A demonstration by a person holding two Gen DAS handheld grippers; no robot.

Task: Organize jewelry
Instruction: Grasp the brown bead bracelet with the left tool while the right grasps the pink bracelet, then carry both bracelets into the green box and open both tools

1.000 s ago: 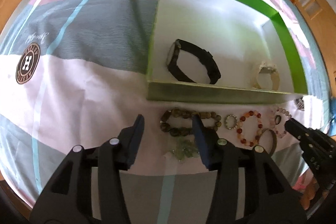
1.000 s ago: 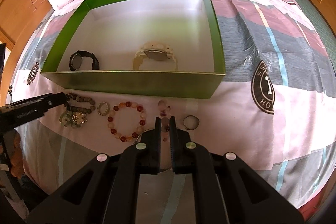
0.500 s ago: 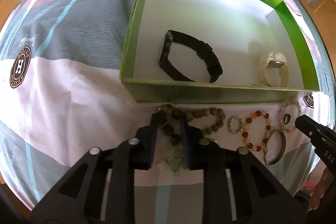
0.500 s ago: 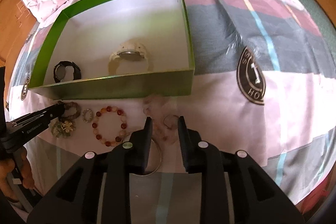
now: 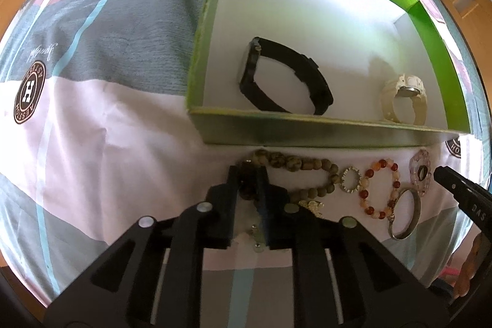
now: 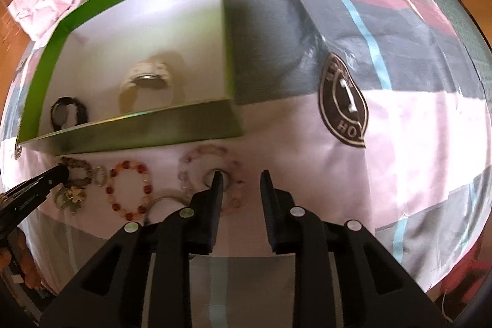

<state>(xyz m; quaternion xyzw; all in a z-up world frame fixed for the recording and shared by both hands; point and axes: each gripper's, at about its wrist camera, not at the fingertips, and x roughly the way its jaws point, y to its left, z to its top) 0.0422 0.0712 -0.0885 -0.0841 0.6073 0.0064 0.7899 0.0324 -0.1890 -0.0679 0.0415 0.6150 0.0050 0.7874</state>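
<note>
Left gripper [image 5: 248, 186] sits closed on the dark end of the brown bead bracelet [image 5: 303, 166], its fingers pinching a bead or two at about seven o'clock from the green box [image 5: 307, 129]; we cannot quite tell whether it also catches the greenish charm piece [image 5: 257, 231] lying beneath it, since the fingers hide that spot. Our right gripper [image 6: 240, 179] hangs with its fingers apart over the pale pink bracelet [image 6: 204, 157] and the small ring [image 6: 219, 174] inside its loop, one fingertip touching or just above the ring; the blur there leaves us unsure.

Inside the box lie a black watch [image 5: 284, 80] at nine o'clock and a cream watch [image 5: 404, 99] at three o'clock; outside, along its near wall, run the beaded ring [image 5: 350, 179], the red-and-amber bracelet [image 5: 381, 189] and the metal bangle [image 5: 405, 212].

To do this well, we judge the lift should be straight up and slow so the strand hangs free of the charm piece; then we clear the near wall fully before moving to twelve o'clock, and lower it into the bare floor between the watches.
</note>
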